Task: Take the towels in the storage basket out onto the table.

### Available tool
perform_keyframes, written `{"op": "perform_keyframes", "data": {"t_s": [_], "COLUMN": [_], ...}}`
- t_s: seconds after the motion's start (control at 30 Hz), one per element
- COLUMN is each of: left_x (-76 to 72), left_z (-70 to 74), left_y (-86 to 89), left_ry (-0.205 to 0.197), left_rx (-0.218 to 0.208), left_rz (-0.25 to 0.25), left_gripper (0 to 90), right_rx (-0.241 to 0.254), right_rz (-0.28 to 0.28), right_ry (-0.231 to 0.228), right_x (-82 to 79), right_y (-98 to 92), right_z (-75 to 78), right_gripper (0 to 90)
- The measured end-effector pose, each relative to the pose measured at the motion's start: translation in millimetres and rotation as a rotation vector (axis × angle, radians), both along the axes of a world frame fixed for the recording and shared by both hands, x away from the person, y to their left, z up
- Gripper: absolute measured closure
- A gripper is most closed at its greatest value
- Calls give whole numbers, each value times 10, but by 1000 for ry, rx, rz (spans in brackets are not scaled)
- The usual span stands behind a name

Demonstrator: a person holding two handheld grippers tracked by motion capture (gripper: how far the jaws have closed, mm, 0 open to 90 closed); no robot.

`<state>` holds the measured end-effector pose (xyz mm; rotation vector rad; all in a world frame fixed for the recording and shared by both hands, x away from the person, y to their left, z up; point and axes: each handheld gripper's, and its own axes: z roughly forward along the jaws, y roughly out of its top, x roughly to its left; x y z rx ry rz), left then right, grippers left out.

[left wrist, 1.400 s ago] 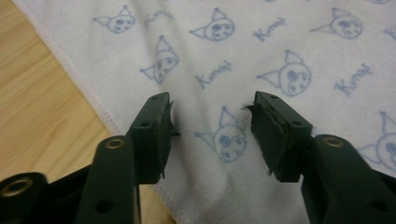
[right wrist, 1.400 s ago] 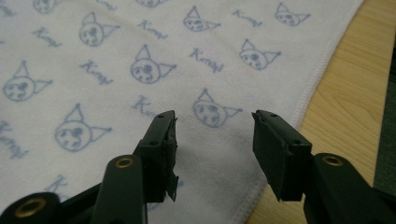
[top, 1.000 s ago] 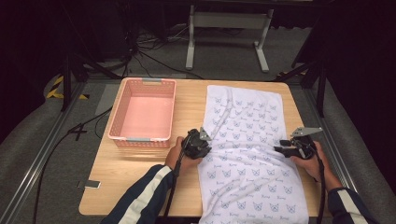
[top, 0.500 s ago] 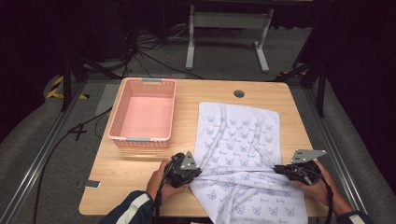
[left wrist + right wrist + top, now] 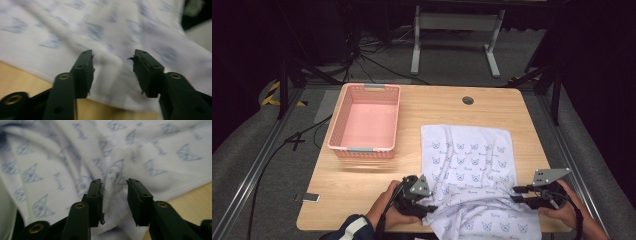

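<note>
Upper left of the high view, the pink basket [image 5: 364,120] sits empty. Lower left, the left gripper [image 5: 428,206] has just been opening, jaws now half apart, cloth between them but not pinched. Centre to lower right, the white cat-print towel [image 5: 472,160] lies on the table [image 5: 362,185], near edge bunched and hanging off. Right gripper [image 5: 518,194] likewise opening, clamping nothing. Folding looks barely begun; basket still to fill.
</note>
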<state>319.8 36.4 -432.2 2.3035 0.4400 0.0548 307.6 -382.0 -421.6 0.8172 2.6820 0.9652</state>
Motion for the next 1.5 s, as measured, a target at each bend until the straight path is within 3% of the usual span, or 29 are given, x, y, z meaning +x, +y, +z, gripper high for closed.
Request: {"op": "perform_keyframes", "data": {"t_s": [0.03,0.07,0.13,0.2,0.23,0.3,0.33,0.37,0.4,0.43,0.5,0.53,0.6,0.63,0.67,0.7,0.73,0.77,1.0,1.07,1.1,1.17,1.2,1.3,1.43,1.5], "left_x": [129,247,497,712,817,1018,1074,1074,1183,1224,1363,1424,1552,1583,1628,1655,1695,1720,1789,1781,1780,1759,1749,1749,1765,1760], "left_z": [-2,0,-26,-67,-86,-121,-128,-128,-132,-135,-149,-160,-201,-227,-260,-281,-308,-318,-371,-361,-356,-316,-308,-314,-307,-290], "left_y": [-32,-59,-134,-216,-248,-317,-334,-334,-374,-395,-409,-409,-380,-376,-366,-357,-332,-319,-285,-282,-285,-322,-342,-362,-369,-386], "left_ry": [-24,-41,-41,-85,-66,-75,-69,-69,-81,-97,-82,-106,-52,-58,-69,-53,-29,-33,-40,-38,-49,-36,-30,-10,-18,-33], "left_rx": [-22,-13,-21,-7,-7,-8,-22,-22,1,24,-1,10,4,9,31,30,20,34,41,38,33,43,46,19,29,-3], "left_rz": [55,102,182,262,283,346,367,367,387,411,440,462,471,490,494,503,517,533,532,514,502,449,440,422,420,438], "left_gripper": [445,382,327,303,294,271,271,267,267,255,252,248,226,223,224,224,224,224,204,237,299,489,592,770,821,823], "right_rx": [13,32,48,6,-2,2,1,1,-2,5,-5,-6,-39,-46,-41,-37,-37,-34,5,8,4,10,10,11,27,30], "right_rz": [-37,-82,-135,-196,-223,-266,-292,-292,-309,-337,-358,-378,-395,-400,-393,-416,-433,-440,-498,-516,-505,-485,-469,-439,-406,-399], "right_ry": [-15,-36,-73,-109,-114,-107,-108,-108,-115,-106,-107,-112,-143,-150,-124,-98,-96,-94,-41,-44,-57,-54,-51,-36,5,4], "right_x": [70,184,389,634,766,1006,1135,1135,1196,1369,1437,1509,1607,1639,1681,1733,1758,1792,1950,1957,1960,1945,1936,1921,1912,1910], "right_y": [-19,-48,-83,-108,-124,-157,-176,-176,-178,-186,-184,-178,-151,-137,-128,-117,-112,-103,-95,-75,-67,-54,-47,-25,-4,-7], "right_z": [24,47,69,72,66,52,48,48,47,20,1,-30,-102,-134,-157,-176,-183,-187,-285,-292,-298,-292,-282,-257,-247,-248], "right_gripper": [543,545,505,478,459,444,429,429,422,395,390,393,395,389,362,364,367,360,317,302,310,389,485,665,840,860]}}
